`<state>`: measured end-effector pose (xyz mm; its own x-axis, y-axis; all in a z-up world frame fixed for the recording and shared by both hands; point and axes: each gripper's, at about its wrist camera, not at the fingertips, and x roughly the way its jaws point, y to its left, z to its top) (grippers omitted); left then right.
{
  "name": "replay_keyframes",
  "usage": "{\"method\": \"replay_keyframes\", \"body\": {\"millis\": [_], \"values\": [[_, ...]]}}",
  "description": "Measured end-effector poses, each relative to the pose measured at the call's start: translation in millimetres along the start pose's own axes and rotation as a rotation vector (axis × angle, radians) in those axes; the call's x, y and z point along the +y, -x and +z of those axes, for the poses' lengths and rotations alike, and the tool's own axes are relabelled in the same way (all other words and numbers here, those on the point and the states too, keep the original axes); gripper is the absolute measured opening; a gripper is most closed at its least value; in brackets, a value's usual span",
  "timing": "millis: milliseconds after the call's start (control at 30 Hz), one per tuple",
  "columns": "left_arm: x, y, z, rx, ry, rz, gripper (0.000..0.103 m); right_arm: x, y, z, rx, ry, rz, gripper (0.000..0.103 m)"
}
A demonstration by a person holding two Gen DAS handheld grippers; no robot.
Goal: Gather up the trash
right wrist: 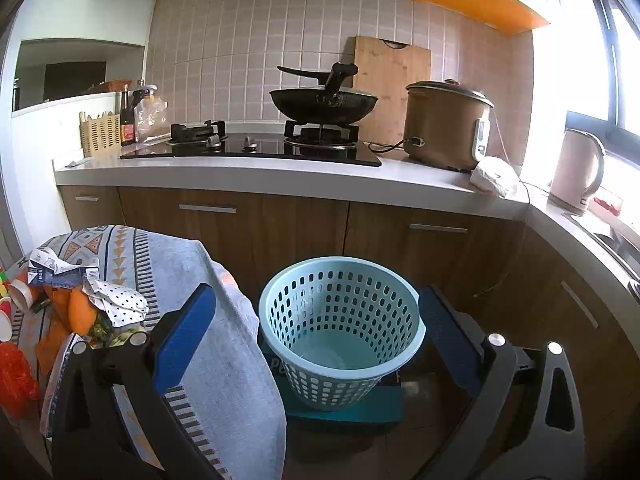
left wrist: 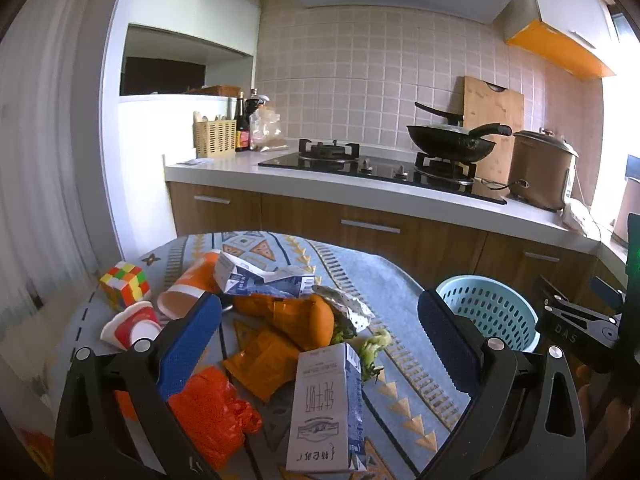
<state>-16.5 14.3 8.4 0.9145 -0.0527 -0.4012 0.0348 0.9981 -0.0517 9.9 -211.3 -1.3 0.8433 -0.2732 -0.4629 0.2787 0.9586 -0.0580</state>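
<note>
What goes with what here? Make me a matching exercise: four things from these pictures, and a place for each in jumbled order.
Things:
1. basket
2. frying pan
3. puzzle cube
4. upright milk carton

Places:
A. on the stove burner
B. between the left tongs' open fingers
C. at the left edge of the table
D. beside the table, on a teal box

Pairs: 1-D, 2-A, 3-C, 4-B
</note>
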Motion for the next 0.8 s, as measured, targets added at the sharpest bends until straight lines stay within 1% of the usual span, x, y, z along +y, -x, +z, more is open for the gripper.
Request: {"method": "replay_keyframes", "body": {"millis": [200,267,367,600,667,733,767,800], "values": [[-3.6,3.2,-1.1,-0.011,-0.008,0.001,0.096,0.8,2.3,-1.9,-0.004,0.001,0.005,0.097],[4.9,6.8,2.3,-0.011,0.001,-0.004,0.096,0.7,3.1,-1.1,-0.005,0.001,0.011,0.097],[7.7,8.4,3.5,-0.012,0.012,-0.007,0.096,2.5,4.7,-1.6,-0.011,0.006,0.002,0.097],[16.1,8.6,6.9,-0.01,0.03,-0.003,0.096,2.2,6.0,-1.6,-0.009,0.004,0.016,0.096],[21.1,10.1,9.2,-0.017,0.015,0.027,0.096,2.2,6.5,-0.9,-0.014,0.004,0.019,0.096],[25.1,15.3,8.1,-0.029,0.005,0.076,0.096,2.7,9.4,1.8,-0.035,0.009,0.028,0.096],[34.5,17.8,10.8,-0.035,0.015,0.103,0.096,3.1,10.8,2.7,-0.044,0.01,0.03,0.096],[43.1,19.3,12.7,-0.034,0.032,0.11,0.096,3.5,12.1,4.1,-0.053,0.008,0.038,0.096]]}}
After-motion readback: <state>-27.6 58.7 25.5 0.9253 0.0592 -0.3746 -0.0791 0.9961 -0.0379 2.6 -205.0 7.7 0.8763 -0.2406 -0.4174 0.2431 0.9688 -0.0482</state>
